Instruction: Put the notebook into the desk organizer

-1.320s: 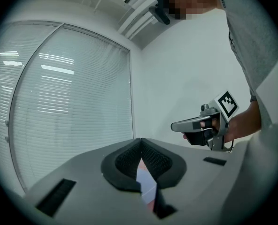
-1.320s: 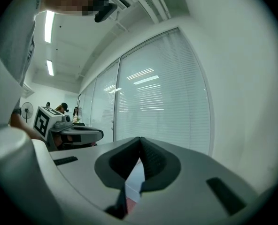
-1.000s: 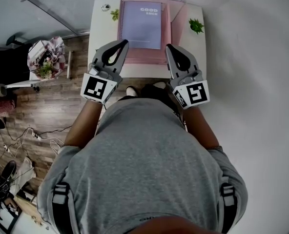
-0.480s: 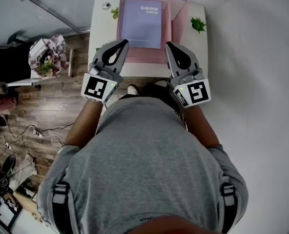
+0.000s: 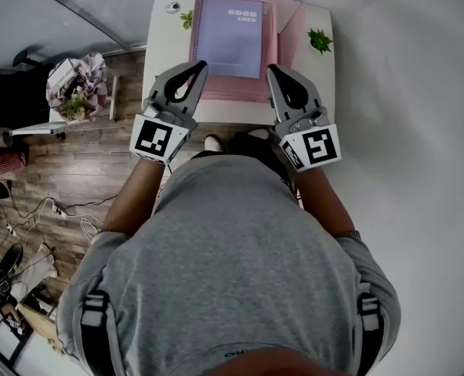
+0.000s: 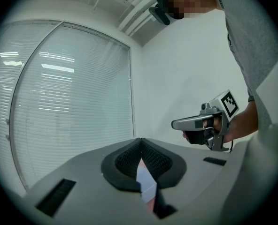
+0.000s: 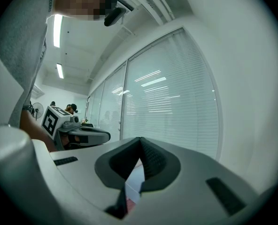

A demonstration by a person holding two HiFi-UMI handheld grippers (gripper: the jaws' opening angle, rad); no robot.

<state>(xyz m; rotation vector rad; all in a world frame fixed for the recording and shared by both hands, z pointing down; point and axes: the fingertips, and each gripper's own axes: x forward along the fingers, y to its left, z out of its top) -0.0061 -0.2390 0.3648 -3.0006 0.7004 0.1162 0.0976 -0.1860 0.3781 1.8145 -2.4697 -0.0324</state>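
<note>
Task apparently complete: nothing left to place.
The notebook lies flat inside the pink desk organizer; the left gripper and right gripper hover at its front edge, both clenched on nothing.

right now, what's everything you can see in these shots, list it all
notebook: one, lilac, lying on the desk organizer
desk organizer: one, pink, middle of the desk
small plants: two, green, either side of the organizer
desk: one, white, ahead of the person
floor: wood, brown, left of the desk
left gripper: grey, shut, empty, over the desk's near edge
right gripper: grey, shut, empty, beside it
</note>
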